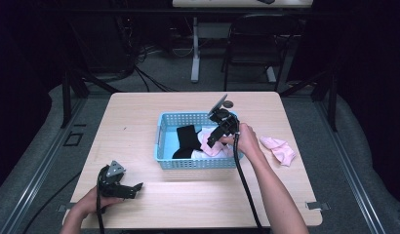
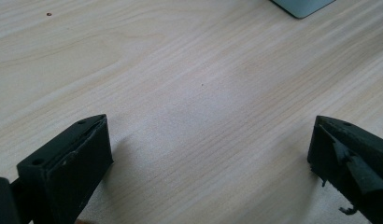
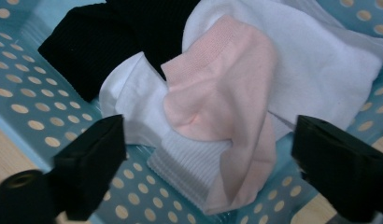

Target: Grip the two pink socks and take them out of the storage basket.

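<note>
Hand-held gripper [image 3: 208,158] over pink sock [image 3: 222,98].

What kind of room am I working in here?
Probably a lab or office recording space: a plain wooden table on grey carpet, cables on the floor, and a black chair at another desk behind.

A light wooden rectangular tabletop [image 1: 139,122] carries a pair of crumpled pale pink fabric socks [image 1: 278,148] near its right edge, well apart from the front corner. A small dark round object [image 1: 229,104] lies near the far edge; its nature cannot be told. Beyond the far edge stand a black metal-framed chair [image 1: 254,44], a white table leg [image 1: 194,48] and loose black floor cables [image 1: 149,78].
</note>
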`<state>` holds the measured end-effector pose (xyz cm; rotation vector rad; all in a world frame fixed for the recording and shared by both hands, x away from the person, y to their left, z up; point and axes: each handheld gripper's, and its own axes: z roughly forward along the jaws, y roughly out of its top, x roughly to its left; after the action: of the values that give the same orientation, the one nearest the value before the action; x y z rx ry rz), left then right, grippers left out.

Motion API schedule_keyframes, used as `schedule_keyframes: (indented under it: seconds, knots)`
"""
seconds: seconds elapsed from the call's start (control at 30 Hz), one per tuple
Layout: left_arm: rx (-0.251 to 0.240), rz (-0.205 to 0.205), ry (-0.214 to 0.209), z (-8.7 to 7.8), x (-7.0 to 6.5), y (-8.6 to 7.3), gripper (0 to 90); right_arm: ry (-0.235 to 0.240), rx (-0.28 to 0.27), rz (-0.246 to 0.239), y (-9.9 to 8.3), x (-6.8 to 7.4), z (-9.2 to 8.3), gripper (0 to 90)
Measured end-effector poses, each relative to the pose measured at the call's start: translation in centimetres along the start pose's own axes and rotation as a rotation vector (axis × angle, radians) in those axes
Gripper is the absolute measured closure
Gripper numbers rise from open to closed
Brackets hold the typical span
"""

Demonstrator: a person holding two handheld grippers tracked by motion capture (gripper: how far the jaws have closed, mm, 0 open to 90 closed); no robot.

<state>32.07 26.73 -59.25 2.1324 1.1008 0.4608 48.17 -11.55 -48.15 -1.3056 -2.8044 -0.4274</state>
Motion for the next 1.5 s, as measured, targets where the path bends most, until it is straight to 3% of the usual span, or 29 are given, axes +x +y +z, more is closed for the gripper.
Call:
schedule_keyframes:
  seconds: [0.1,0.4,0.47,0.6,0.73,1.03,1.07,1.17,1.5]
  knots:
    - [0.0,0.0,0.0,0.0,0.0,0.0,0.0,-0.009,0.025,0.002,0.2,-0.3,0.6,22.7]
    - [0.0,0.0,0.0,0.0,0.0,0.0,0.0,-0.044,0.052,0.045,0.1,-0.7,2.0,60.4]
    - [0.0,0.0,0.0,0.0,0.0,0.0,0.0,-0.049,0.057,0.059,0.1,-0.6,2.1,62.7]
    - [0.0,0.0,0.0,0.0,0.0,0.0,0.0,-0.071,0.084,0.033,0.1,-0.7,2.0,72.2]
    - [0.0,0.0,0.0,0.0,0.0,0.0,0.0,-0.077,0.069,0.041,0.1,-0.7,1.9,80.9]
    - [0.0,0.0,0.0,0.0,0.0,0.0,0.0,-0.082,0.041,0.022,-0.1,0.0,0.8,85.8]
    - [0.0,0.0,0.0,0.0,0.0,0.0,0.0,-0.079,0.013,0.034,-0.2,0.2,0.7,85.9]
    - [0.0,0.0,0.0,0.0,0.0,0.0,0.0,-0.07,0.024,0.011,-0.1,0.3,-0.4,85.9]
    - [0.0,0.0,0.0,0.0,0.0,0.0,0.0,-0.067,-0.041,-0.001,-0.2,1.0,-3.6,86.0]
